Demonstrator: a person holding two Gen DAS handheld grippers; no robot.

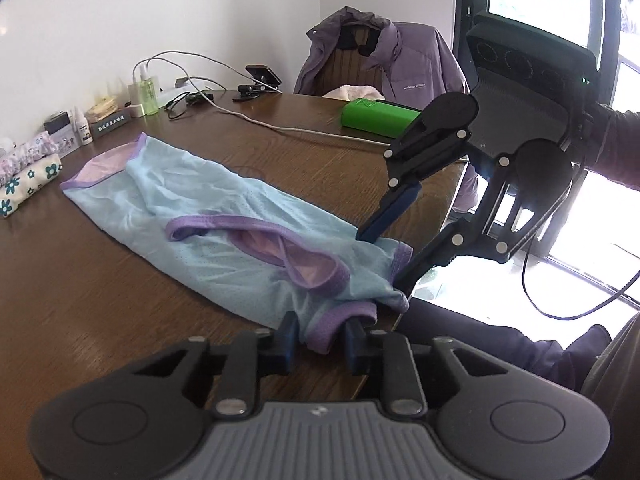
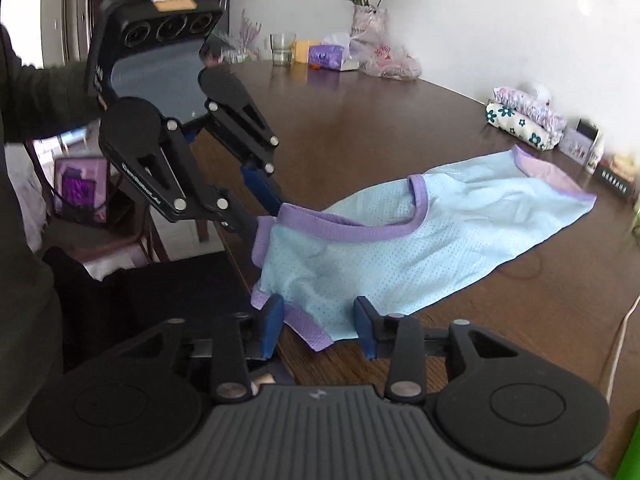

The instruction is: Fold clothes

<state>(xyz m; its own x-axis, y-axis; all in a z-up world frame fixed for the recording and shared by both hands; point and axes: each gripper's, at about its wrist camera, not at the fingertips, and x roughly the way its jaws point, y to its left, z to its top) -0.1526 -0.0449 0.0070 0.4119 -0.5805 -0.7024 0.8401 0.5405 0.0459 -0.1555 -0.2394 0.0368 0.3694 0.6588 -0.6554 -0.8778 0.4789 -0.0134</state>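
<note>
A light blue mesh vest with purple trim (image 1: 224,216) lies lengthwise on the brown table (image 1: 80,280), its shoulder end at the near edge; it also shows in the right wrist view (image 2: 400,248). My left gripper (image 1: 320,340) is open, its fingers astride a purple-trimmed corner of the vest. My right gripper (image 2: 318,326) is open too, its fingers astride the other near corner. Each gripper shows in the other's view, the right one (image 1: 384,256) and the left one (image 2: 264,216), both at the vest's near edge.
A green box (image 1: 376,118), cables, bottles and a phone stand sit at the far side. Folded floral cloths (image 2: 524,120) lie by the wall. A vase of flowers (image 2: 368,20) and a glass (image 2: 282,48) stand further along. A chair with a purple jacket (image 1: 380,60) is behind the table.
</note>
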